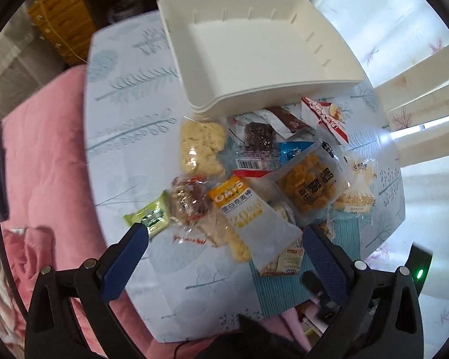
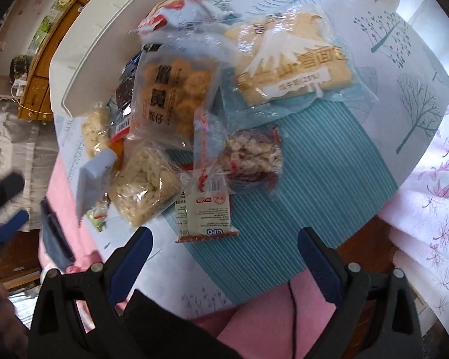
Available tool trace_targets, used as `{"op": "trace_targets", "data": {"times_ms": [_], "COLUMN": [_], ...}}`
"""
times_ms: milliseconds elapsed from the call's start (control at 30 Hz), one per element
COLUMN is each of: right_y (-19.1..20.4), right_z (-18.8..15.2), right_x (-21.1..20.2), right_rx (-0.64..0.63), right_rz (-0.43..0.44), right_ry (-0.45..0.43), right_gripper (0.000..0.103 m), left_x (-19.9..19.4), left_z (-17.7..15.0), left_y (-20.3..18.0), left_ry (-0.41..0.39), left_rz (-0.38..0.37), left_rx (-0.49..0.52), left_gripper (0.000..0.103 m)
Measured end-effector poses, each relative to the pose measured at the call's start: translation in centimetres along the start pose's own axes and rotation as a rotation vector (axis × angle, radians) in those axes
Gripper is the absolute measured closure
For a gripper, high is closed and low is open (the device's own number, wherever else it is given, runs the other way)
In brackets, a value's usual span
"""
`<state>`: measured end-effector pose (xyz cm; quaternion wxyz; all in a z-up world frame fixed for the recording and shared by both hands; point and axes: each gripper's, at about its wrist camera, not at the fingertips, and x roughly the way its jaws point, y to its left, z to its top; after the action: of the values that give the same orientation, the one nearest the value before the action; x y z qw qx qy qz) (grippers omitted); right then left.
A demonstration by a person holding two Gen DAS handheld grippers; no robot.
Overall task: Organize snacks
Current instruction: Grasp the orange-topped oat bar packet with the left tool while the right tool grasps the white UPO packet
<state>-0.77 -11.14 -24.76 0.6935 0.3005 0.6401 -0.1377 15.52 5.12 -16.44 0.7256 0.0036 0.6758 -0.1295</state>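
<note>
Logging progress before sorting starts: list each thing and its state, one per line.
White tray: empty, upright on table.
OATS bar: sealed, lying in the pile, outside tray.
Green packet: sealed, on the table at pile's edge.
Left gripper: open, holding nothing.
Right gripper: open, holding nothing.

Left wrist view: tray (image 1: pixel 254 48) sits in the upper centre of the frame on the table (image 1: pixel 125 113), nothing in it. Snack pile lies just below the tray's near edge. Puffed-rice packet (image 1: pixel 200 146) at pile's left; dark bar packet (image 1: pixel 259 142) to its right. OATS packet (image 1: pixel 248 209) lower centre, overlapping its neighbours. Small packet (image 1: pixel 151 217) at lower left, apart from the tray. Bread packet (image 1: pixel 356 191) at pile's right edge. Ribbed mat (image 1: pixel 284 284) lies under the pile's lower right part.
</note>
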Motion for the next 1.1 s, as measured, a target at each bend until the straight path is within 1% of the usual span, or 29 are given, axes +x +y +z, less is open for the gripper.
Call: {"op": "trace_targets", "data": {"times_ms": [67,100,133,167,267,367,433,500,600,633,667,700,733,767,800,867,967,1000,1067,1100], "right_y": [0.9,1.4,1.9,2.3,3.5,4.2,4.4,4.7,5.1,5.1,5.5,5.7,6.0,6.3,6.5,6.9,6.5,7.3,7.5,7.3], "right_z": [-0.7,-0.9,-1.2,-1.4,-2.1,-2.4,-2.4,-2.4,-2.3,-2.1,-2.2,-2.1,-2.0,-1.9,-1.8,-1.4,-0.7,-1.9,-1.7,-1.5], "right_x": [0.7,1.0,1.5,1.9,3.3,4.5,5.2,6.0,6.9,7.2,7.3,7.4,7.5,7.5,7.5,7.5,6.4,6.1,5.8,5.5], "right_rx": [-0.020,-0.030,-0.039,-0.049,-0.078,-0.096,-0.104,-0.114,-0.121,-0.129,-0.137,-0.147,-0.158,-0.164,-0.165,-0.167,-0.181,-0.185,-0.190,-0.189], "right_rz": [-0.031,-0.041,-0.055,-0.069,-0.145,-0.185,-0.213,-0.235,-0.233,-0.244,-0.255,-0.262,-0.269,-0.277,-0.282,-0.274,-0.264,-0.260,-0.246,-0.240], "right_ry": [-0.028,-0.036,-0.041,-0.043,-0.042,-0.033,-0.038,-0.024,-0.010,-0.011,-0.012,-0.017,-0.022,-0.028,-0.029,-0.026,-0.024,-0.021,-0.014,-0.011], "right_gripper": [0.005,0.005,0.005,0.005,0.005,0.005,0.007,0.015,0.021,0.023,0.024,0.027,0.032,0.034,0.034,0.036,0.043,0.044,0.046,0.047], "left_x": [1.4,2.5,3.3,4.1,7.1,9.3,10.3,11.0,11.7,11.9,12.0,12.2,12.1,12.3,12.4,12.6,13.5,13.8,14.0,14.1], "left_z": [0.7,1.0,1.3,1.4,1.8,2.0,2.0,2.0,2.0,2.1,2.2,2.2,2.4,2.3,2.5,2.4,2.3,2.3,1.9,1.8], "left_y": [0.1,0.1,0.2,0.2,0.7,1.2,1.6,1.8,1.8,1.9,2.1,2.3,2.6,2.7,3.0,3.0,3.2,3.5,3.9,4.0], "left_ry": [0.036,0.067,0.091,0.119,0.216,0.286,0.316,0.338,0.350,0.355,0.357,0.360,0.362,0.365,0.369,0.381,0.401,0.410,0.411,0.407], "left_rz": [-0.025,-0.038,-0.048,-0.055,-0.084,-0.101,-0.111,-0.122,-0.138,-0.142,-0.148,-0.154,-0.157,-0.158,-0.158,-0.154,-0.151,-0.147,-0.159,-0.169], "left_rx": [0.001,-0.002,-0.008,-0.016,-0.068,-0.129,-0.155,-0.179,-0.193,-0.202,-0.214,-0.231,-0.242,-0.251,-0.256,-0.267,-0.287,-0.298,-0.331,-0.341], "left_gripper": [0.001,0.002,0.005,0.007,0.008,0.012,0.022,0.025,0.039,0.041,0.042,0.044,0.044,0.044,0.044,0.042,0.041,0.041,0.045,0.053]}}
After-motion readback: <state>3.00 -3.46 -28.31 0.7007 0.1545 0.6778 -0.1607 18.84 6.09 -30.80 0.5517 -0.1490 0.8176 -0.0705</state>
